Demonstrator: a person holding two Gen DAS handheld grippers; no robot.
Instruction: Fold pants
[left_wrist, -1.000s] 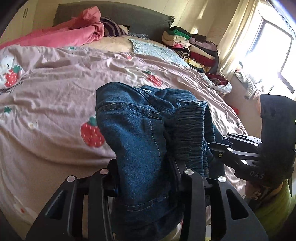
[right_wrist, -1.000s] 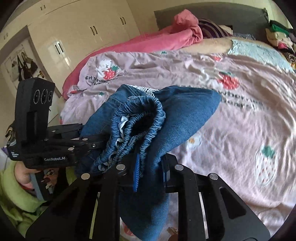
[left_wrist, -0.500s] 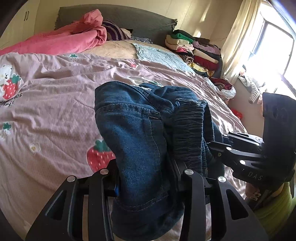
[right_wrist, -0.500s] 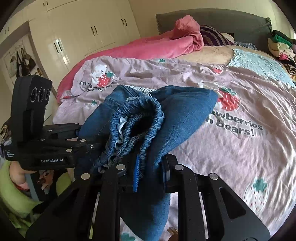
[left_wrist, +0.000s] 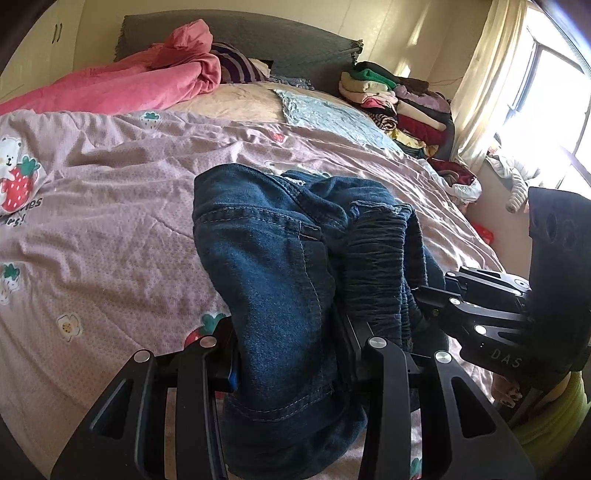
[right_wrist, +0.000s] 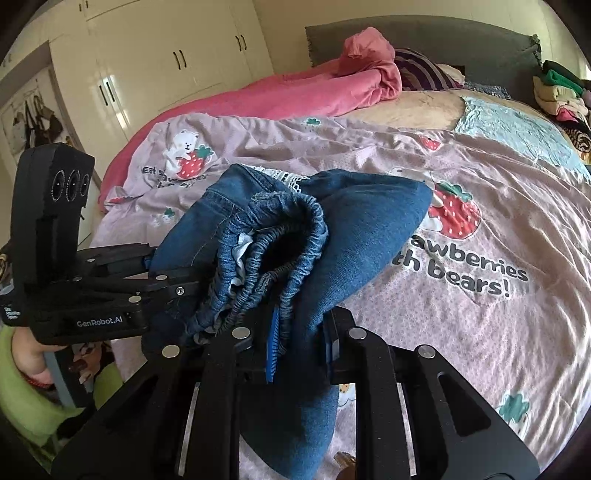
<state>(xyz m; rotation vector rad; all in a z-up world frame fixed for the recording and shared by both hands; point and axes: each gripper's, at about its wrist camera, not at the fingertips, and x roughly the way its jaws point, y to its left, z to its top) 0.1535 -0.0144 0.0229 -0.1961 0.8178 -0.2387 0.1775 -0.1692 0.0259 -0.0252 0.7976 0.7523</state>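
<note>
Two grippers – one pair of blue jeans (left_wrist: 280, 280) is held up over the bed cover (left_wrist: 110, 229) | left gripper (left_wrist: 291, 354) clamped on denim | right gripper (right_wrist: 295, 339) clamped by the elastic waistband (right_wrist: 273, 251)

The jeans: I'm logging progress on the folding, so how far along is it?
Done: the jeans are already doubled into a thick bundle, elastic waistband bunched on top. In hand: left gripper and right gripper both clamp the bundle, holding it above the strawberry-print quilt. Left: laying it down and smoothing or finishing the fold; nothing rests flat yet.
</note>
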